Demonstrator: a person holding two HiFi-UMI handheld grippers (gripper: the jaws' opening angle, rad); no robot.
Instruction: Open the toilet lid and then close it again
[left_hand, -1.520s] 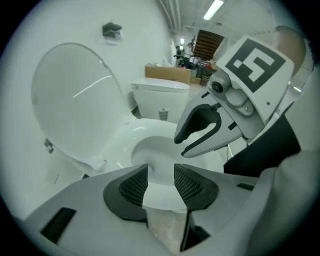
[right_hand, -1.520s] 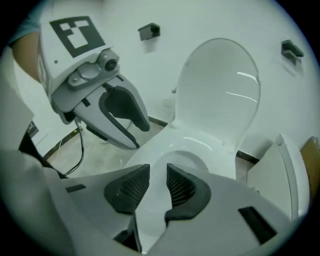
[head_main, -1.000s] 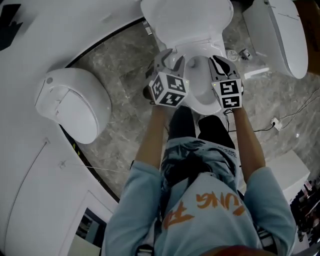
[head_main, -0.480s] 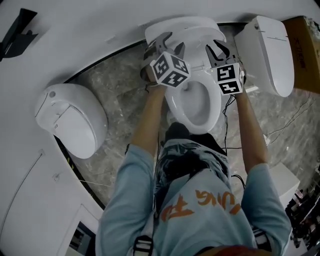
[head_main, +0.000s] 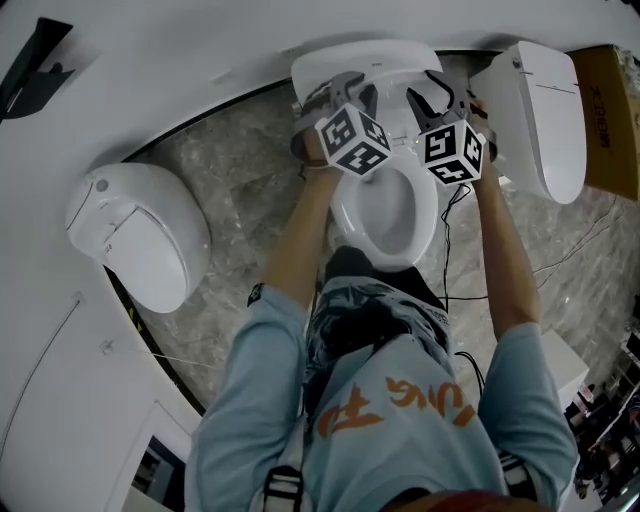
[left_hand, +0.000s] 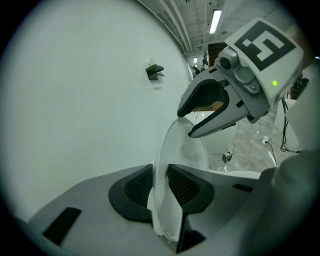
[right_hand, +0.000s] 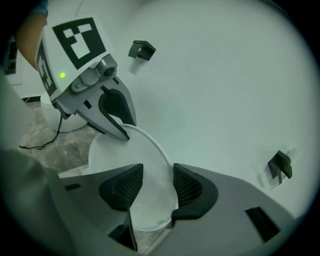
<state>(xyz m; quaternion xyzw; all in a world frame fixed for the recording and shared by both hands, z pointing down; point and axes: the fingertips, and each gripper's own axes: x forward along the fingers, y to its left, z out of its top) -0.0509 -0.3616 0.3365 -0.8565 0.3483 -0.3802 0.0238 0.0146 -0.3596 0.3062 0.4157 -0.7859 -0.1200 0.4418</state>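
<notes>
Evidently Upright: Lid Held at Both Edges

Evidently the opening half was about done. The toilet lid (head_main: 368, 58) stood raised beyond both claws, its thin rim running between each pair of jaws. The open bowl (head_main: 385, 215) lay below and behind them. The left gripper (left_hand: 160, 186) had just been closing and sat narrow, its pads pressed on the lid's edge, likely to steady it. The right gripper (right_hand: 152, 186) had just been opening. Its jaws stood half wide with the rim loose between them (touching one pad at most), probably letting go so the lid could rest back. Each claw's tips showed across the lid from the other.
</notes>
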